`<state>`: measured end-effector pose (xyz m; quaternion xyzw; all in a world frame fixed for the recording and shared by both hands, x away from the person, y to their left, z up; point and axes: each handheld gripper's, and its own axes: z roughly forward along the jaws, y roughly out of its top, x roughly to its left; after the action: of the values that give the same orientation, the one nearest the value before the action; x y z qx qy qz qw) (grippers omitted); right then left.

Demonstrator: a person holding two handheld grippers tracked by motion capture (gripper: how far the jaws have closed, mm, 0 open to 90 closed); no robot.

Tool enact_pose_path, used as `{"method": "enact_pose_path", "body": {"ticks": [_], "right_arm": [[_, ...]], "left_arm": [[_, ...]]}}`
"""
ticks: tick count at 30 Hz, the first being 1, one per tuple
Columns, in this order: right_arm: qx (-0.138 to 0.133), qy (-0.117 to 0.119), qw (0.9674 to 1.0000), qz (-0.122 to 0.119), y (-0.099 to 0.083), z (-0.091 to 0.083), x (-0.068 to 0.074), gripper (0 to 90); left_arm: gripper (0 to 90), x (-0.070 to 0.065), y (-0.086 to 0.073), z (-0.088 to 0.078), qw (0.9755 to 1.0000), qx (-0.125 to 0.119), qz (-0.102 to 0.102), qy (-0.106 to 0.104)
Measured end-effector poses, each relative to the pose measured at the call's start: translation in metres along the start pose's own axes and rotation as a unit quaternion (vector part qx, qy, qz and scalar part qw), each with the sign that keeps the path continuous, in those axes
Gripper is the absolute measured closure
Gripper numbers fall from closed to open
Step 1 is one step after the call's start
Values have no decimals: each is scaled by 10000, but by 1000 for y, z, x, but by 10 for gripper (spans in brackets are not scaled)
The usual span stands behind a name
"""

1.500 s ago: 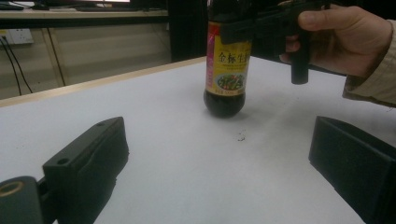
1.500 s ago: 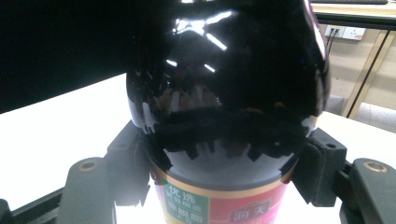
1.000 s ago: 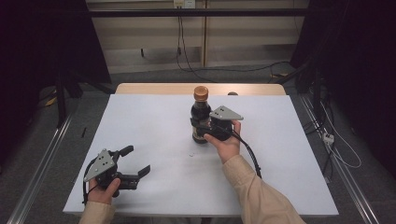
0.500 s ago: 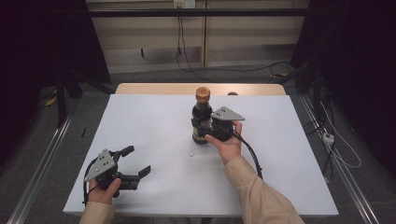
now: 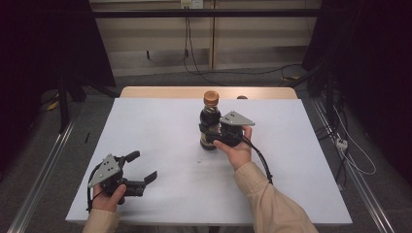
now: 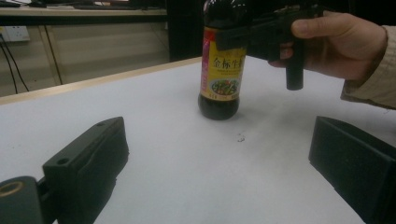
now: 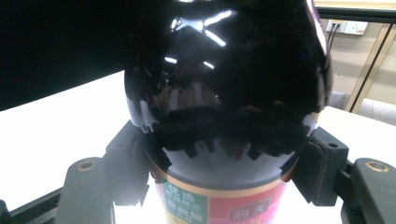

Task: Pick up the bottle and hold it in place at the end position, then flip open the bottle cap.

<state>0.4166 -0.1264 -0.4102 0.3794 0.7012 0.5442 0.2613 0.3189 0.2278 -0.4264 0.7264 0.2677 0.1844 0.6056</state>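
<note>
Right tongs (image 5: 210,138) clamped on soy sauce bottle (image 5: 210,121), frame centre; left tongs (image 5: 141,167) wide, empty, lower left.
Nothing shifted since a second ago; grip looks settled on the desk (image 5: 160,126), lift likely next.

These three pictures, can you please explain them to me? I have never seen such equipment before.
A person sits at a white table with a hand-held tool in each hand; each tool has two black jaws. One picture looks down from above. The other two come from small cameras riding on the tools. The right gripper is shut on a dark sauce bottle with an orange cap, standing upright on the table. The left gripper rests near the table's front edge, jaws open, holding nothing.
</note>
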Motion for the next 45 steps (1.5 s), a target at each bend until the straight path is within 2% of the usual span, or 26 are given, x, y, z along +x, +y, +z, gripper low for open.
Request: {"method": "enact_pose_path", "body": {"ticks": [8,11,16,18,28,32,34,45], "right_arm": [[11,18,10000,11,0,0,0,305],[5,23,10000,28,0,0,-1,305],[-24,15,10000,58,-1,0,0,304],[-27,21,10000,67,-1,0,-1,304],[-54,34,10000,64,-2,0,-1,305],[-41,60,10000,48,-2,0,-1,305],[-46,59,10000,46,-2,0,-1,305],[-38,67,10000,42,-2,0,-1,306]], "left_arm": [[43,-1,1,6,10000,80,1,-18],[43,0,4,8,10000,81,19,-33],[43,1,10,14,10000,46,-74,-46],[44,2,14,16,10000,56,-40,-28],[45,6,36,34,9991,179,-349,-152],[51,6,44,47,9987,273,-380,-220],[51,6,50,54,9981,249,-498,-265],[85,6,84,85,9977,249,-410,-476]]}}
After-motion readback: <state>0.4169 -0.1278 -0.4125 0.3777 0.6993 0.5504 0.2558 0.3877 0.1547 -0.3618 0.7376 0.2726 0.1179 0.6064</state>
